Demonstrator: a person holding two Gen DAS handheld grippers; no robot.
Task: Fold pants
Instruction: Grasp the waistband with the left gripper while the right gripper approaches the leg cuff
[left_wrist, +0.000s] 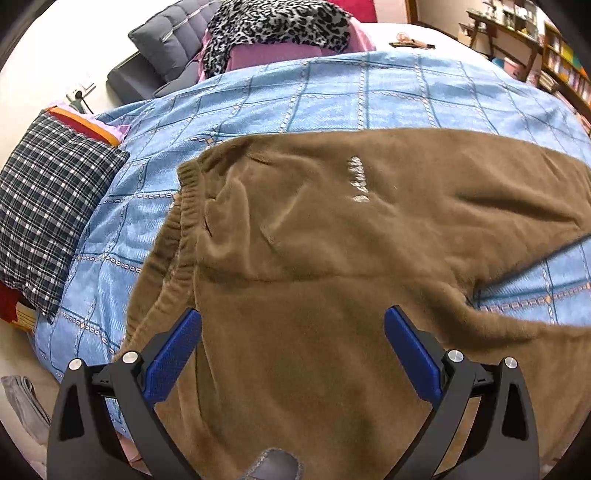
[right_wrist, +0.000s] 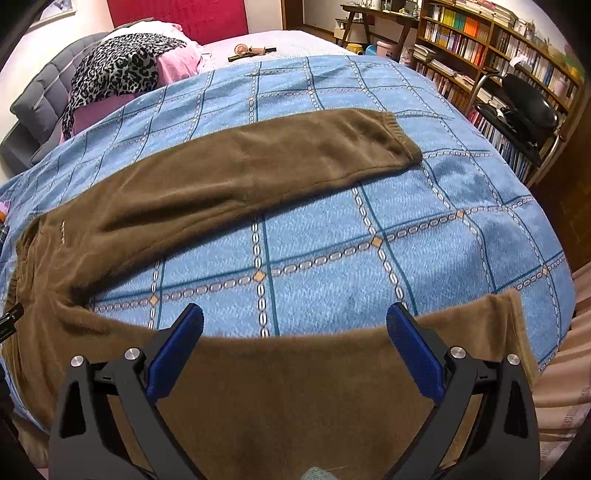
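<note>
Two spread grippers, left gripper (left_wrist: 292, 325) over the waist and right gripper (right_wrist: 294, 325) over the near leg, hover above our brown fleece pants (left_wrist: 332, 229) on the blue checked blanket (right_wrist: 406, 236); we should pinch both near edges evenly, then fold across.

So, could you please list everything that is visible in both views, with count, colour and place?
pants: one, brown, spread on the bed, legs apart
blanket: one, blue with a checked pattern, covering the bed
checked pillow: one, dark with white lines, left edge of the bed
leopard cloth: one, black and white, on pink bedding at the far end
grey cushion: one, far left by the wall
bookshelf: one, wooden, full of coloured books, far right
black chair: one, beside the bookshelf
left gripper: black with blue pads, open above the pants
right gripper: same colours, open above the near leg
</note>
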